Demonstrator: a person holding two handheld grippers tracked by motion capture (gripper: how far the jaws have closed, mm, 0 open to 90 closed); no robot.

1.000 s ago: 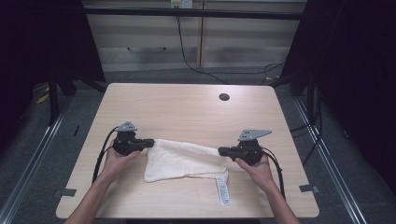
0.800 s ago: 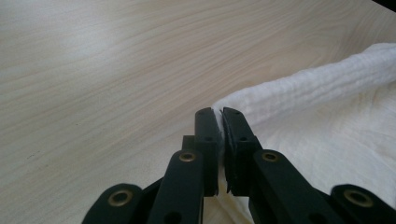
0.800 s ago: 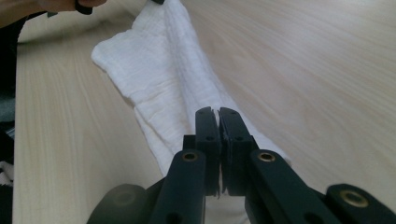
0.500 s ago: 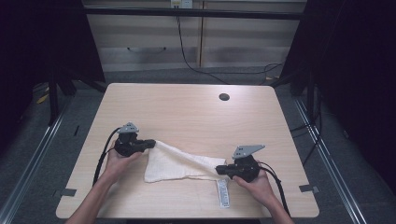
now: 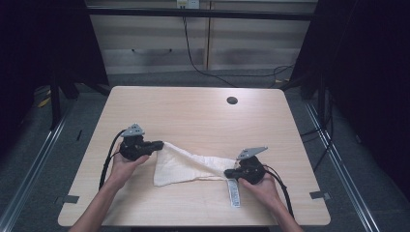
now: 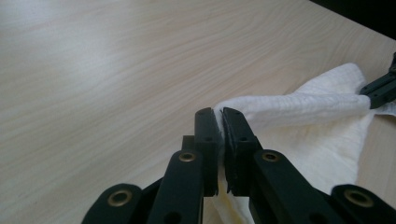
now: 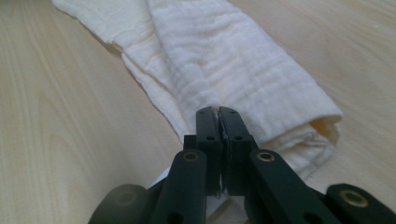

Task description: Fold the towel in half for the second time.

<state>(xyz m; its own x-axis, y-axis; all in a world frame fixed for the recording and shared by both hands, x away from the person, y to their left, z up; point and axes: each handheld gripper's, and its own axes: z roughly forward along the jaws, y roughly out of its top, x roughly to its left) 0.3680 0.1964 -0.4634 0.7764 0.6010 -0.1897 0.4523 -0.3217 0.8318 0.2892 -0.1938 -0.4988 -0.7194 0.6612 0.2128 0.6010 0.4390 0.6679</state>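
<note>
A cream cloth (image 5: 186, 164) lies folded on the wooden table (image 5: 193, 111), stretched between my two grippers. My left gripper (image 5: 160, 143) is shut on the cloth's left corner; in the left gripper view the cloth (image 6: 308, 121) is pinched between the jaws of that gripper (image 6: 218, 114). My right gripper (image 5: 227, 171) is shut on the cloth's right end, low over the table. The right gripper view shows its jaws (image 7: 218, 112) closed on a fold of the cloth (image 7: 219, 60). A white care label (image 5: 233, 192) hangs from the cloth onto the table beside the right gripper.
A dark round grommet hole (image 5: 232, 100) sits near the table's far right edge. Cables (image 5: 104, 164) trail from both grippers toward the front edge. Cabinets (image 5: 193, 43) stand beyond the table. Bare wood stretches across the far half.
My right gripper has moved down and toward the front edge with the cloth's end, so the cloth now runs slanted. The left gripper has stayed in place.
</note>
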